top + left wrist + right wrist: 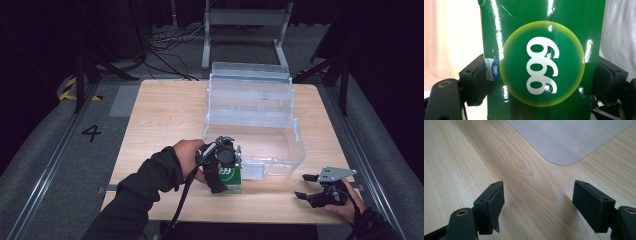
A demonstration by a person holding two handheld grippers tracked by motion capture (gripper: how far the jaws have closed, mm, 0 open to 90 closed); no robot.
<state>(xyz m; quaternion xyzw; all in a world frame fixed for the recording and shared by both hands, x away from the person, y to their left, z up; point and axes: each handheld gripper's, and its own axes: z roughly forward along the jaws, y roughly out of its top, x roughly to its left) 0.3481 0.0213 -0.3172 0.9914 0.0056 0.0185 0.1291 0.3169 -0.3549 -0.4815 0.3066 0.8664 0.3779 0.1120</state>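
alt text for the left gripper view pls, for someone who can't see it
A glossy green box printed with white "999" in a yellow-edged circle is clamped on both sides by the left gripper, whose black pads press its left and right faces. Pale, blurred background shows beside the box.

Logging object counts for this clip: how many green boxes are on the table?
1. The green box stands at the table's near edge, just in front of the clear bin, clamped in the left gripper. None visible inside the bin.

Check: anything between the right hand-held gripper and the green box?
Nothing: bare wooden table between the right hand-held gripper and green box in the high view.
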